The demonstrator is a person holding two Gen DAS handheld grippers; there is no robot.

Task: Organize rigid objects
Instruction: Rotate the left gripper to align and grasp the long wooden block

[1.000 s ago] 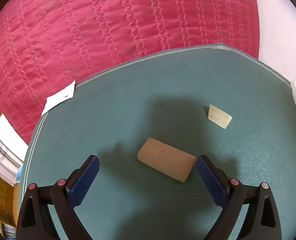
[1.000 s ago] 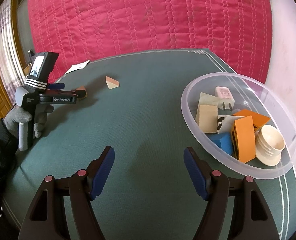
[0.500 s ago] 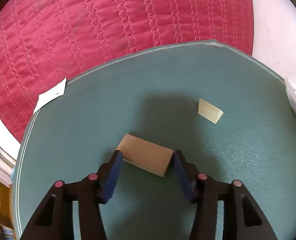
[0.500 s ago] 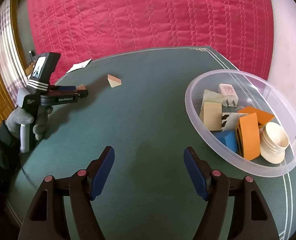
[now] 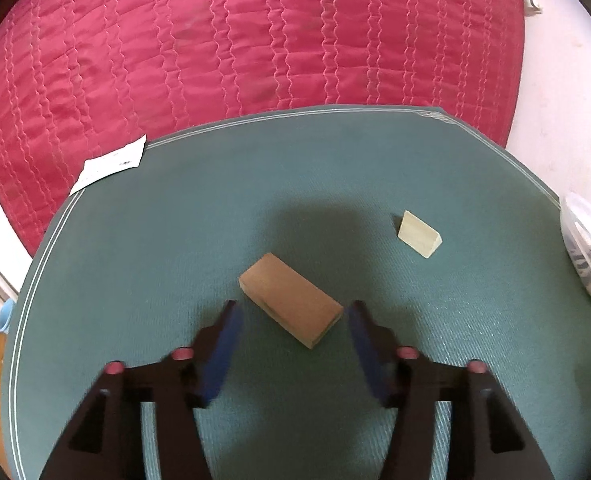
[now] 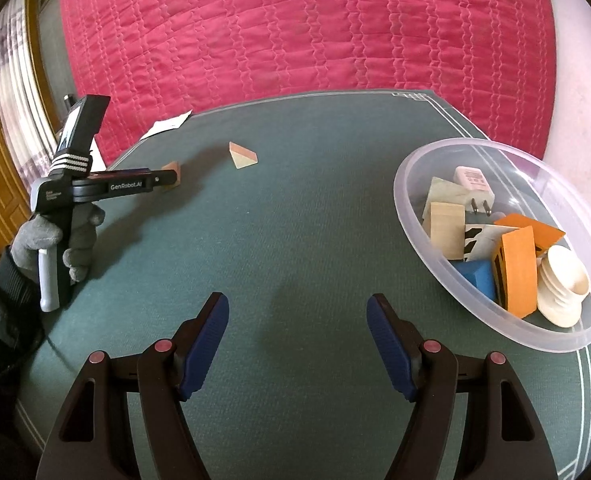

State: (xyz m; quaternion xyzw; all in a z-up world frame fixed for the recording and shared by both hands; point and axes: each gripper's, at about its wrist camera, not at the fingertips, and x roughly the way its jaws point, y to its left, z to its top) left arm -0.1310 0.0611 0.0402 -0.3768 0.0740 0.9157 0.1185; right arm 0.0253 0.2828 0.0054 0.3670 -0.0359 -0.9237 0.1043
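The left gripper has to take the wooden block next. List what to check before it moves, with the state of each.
1. Wooden block between the fingers of the left gripper: ok, its near end lies there.
2. Pads pressing on the block: not ok; the jaws have just been opening and nothing is held.
3. Block square to the jaws: not ok, it lies diagonally on the green mat.
4. Pale wedge out of the way: ok, it sits apart, further right.
5. Room in the clear bowl: ok.
6. Right gripper free: ok, open and empty.
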